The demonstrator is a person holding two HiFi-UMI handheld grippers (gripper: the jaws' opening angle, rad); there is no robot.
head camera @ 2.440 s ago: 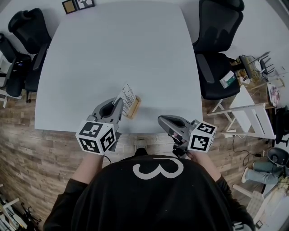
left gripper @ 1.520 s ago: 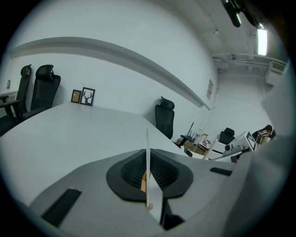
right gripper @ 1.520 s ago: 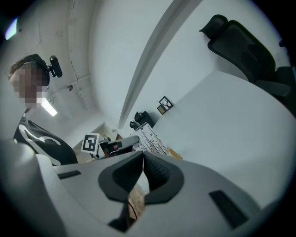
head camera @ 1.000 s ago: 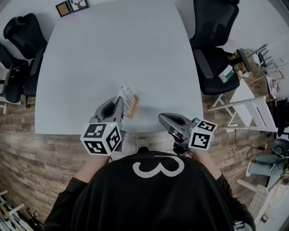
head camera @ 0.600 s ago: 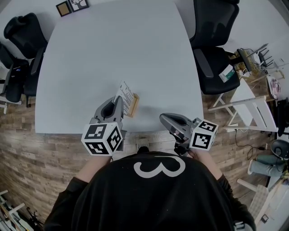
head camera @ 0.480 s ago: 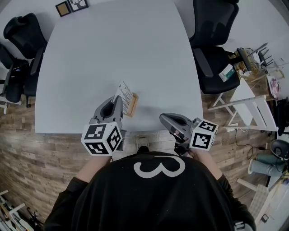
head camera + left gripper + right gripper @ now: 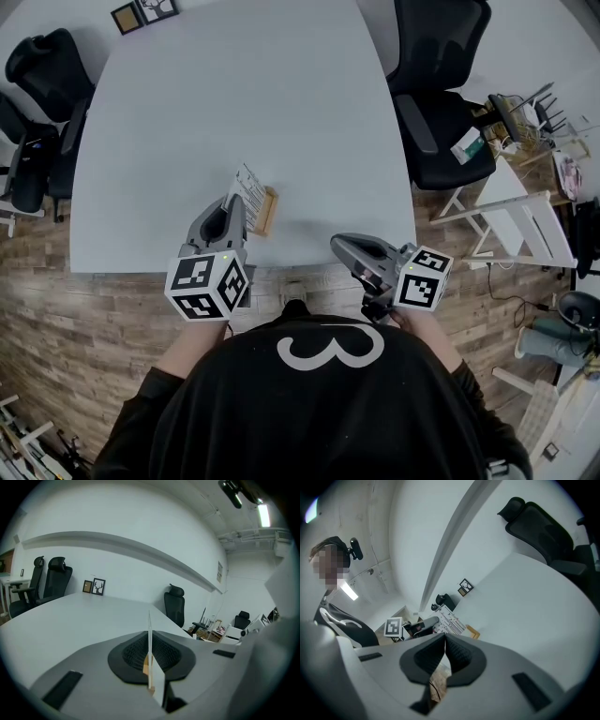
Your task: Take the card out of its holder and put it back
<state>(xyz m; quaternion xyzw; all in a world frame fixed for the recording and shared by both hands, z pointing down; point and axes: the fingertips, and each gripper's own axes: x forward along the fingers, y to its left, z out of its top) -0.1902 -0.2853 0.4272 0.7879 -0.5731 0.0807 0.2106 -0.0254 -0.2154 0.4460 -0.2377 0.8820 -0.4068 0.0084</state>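
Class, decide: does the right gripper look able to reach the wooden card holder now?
Probably yes: only bare table separates the right gripper from the wooden card holder; the left gripper holds the card on the far side.

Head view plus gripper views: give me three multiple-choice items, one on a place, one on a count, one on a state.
1. Where is the wooden holder? A) near the table's near edge, just ahead of the left gripper B) at the table's centre C) at the table's far edge
2. How many framed pictures stand at the table's far corner? A) none B) two C) five
3. The left gripper is: A) wide open B) shut on nothing C) shut on the card
Key: 1 A, it sits by the left jaws; 2 B, two frames side by side; 3 C, the card stands pinched edge-on between the pads.
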